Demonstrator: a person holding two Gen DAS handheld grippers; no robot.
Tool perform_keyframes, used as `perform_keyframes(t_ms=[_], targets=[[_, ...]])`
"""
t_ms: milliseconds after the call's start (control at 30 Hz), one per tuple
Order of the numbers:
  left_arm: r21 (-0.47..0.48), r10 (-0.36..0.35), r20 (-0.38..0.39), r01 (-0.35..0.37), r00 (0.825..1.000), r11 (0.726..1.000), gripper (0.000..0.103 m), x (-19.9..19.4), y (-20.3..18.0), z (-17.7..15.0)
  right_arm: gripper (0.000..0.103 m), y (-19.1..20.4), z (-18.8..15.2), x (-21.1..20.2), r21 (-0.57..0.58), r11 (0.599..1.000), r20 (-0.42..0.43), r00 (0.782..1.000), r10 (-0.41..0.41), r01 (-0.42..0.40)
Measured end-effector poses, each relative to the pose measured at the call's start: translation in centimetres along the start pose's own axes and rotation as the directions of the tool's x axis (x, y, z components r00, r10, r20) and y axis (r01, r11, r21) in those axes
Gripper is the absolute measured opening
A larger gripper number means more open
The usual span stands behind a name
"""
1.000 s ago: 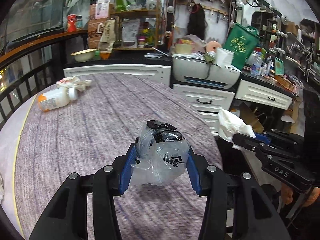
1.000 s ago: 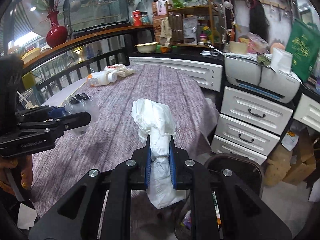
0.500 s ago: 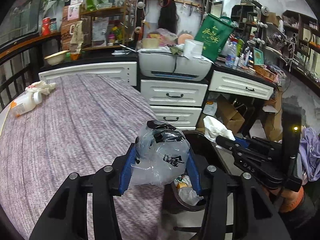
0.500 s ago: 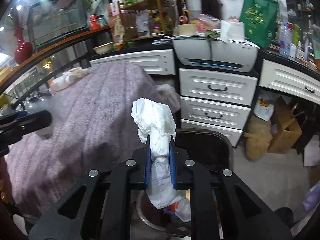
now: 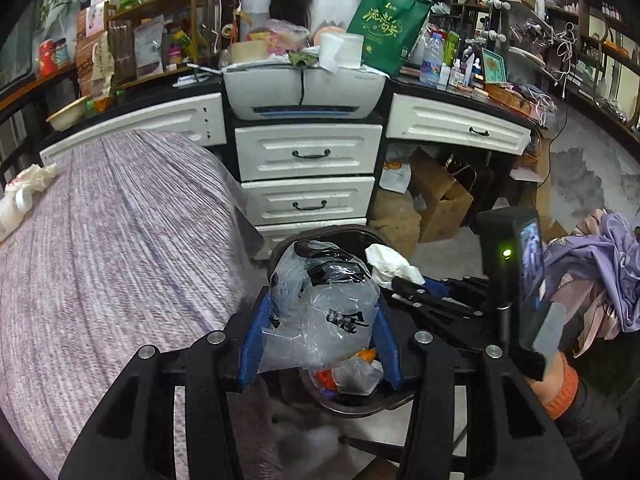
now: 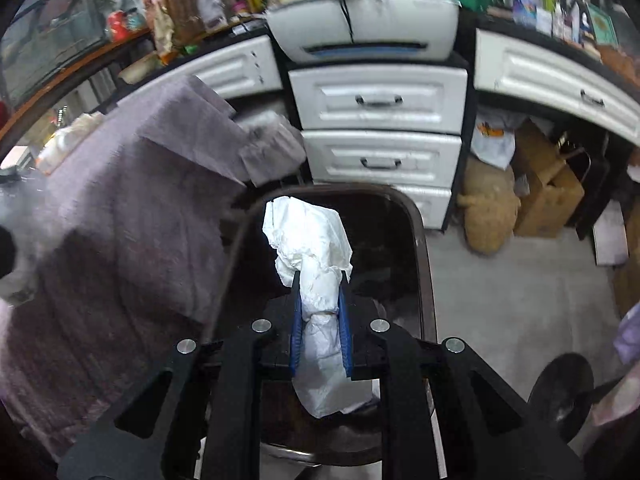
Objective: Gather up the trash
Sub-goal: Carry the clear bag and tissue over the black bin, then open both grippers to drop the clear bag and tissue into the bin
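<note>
My left gripper is shut on a crumpled clear plastic bag with black print, held over the dark round trash bin beside the table; the bin holds other trash. My right gripper is shut on a crumpled white tissue and hangs above the bin's dark opening. In the left wrist view the right gripper and its tissue sit just right of the bag, over the bin.
The purple-clothed table lies to the left, with a white bottle and a tissue wad at its far left edge. White drawers and a printer stand behind the bin. Cardboard boxes sit on the floor.
Both grippers have swung right off the table and down over the trash bin, each still holding its item. The right gripper has tilted further down into the bin's opening.
</note>
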State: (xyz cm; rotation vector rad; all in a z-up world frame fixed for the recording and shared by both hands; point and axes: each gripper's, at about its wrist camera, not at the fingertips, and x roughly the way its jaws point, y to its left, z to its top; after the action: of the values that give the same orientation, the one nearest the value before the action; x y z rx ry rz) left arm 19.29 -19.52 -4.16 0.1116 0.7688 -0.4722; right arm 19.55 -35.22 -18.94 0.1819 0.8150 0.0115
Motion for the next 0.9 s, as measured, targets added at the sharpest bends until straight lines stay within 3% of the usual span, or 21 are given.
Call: perform_keyframes(t_ms=[300, 400, 433, 467, 600, 700, 900], targets=[[0.025, -0.001, -0.045, 0.002, 0.999, 1.0, 0.047, 2.4, -1.2, 0.5, 0.017, -1.6, -1.8, 4.4, 0.041, 0.999, -0.084, 0.996, -0.023, 0.026], [0.032, -0.005, -0.058, 0.007, 0.998, 0.999, 0.047, 2.9, -1.7, 0.4, 0.035, -2.0, -2.2, 4.9, 0.058, 0.998, -0.096, 0.995, -0.017, 0.022], [0.034, -0.006, -0.063, 0.008, 0.998, 0.999, 0.047, 3.2, -1.8, 0.4, 0.05, -2.1, -2.3, 4.8, 0.06, 0.998, -0.097, 0.995, -0.018, 0.024], [0.035, -0.008, -0.069, 0.011, 0.998, 0.999, 0.047, 3.4, -1.9, 0.3, 0.058, -2.2, -2.4, 4.7, 0.063, 0.998, -0.09, 0.996, -0.023, 0.028], [0.032, -0.021, -0.087, 0.023, 0.996, 0.999, 0.047, 4.0, -2.3, 0.3, 0.06, -2.4, -2.4, 3.1, 0.066, 0.997, -0.053, 0.998, -0.025, 0.028], [0.039, -0.021, -0.094, 0.025, 0.995, 0.999, 0.047, 4.4, -2.7, 0.4, 0.069, -2.8, -2.5, 1.6, 0.074, 0.996, -0.02, 0.999, -0.049, 0.05], [0.043, -0.014, -0.127, 0.02, 0.992, 0.999, 0.047, 5.9, -3.0, 0.2, 0.071, -4.5, -2.9, -1.2, 0.11, 0.992, 0.032, 0.997, -0.073, 0.069]])
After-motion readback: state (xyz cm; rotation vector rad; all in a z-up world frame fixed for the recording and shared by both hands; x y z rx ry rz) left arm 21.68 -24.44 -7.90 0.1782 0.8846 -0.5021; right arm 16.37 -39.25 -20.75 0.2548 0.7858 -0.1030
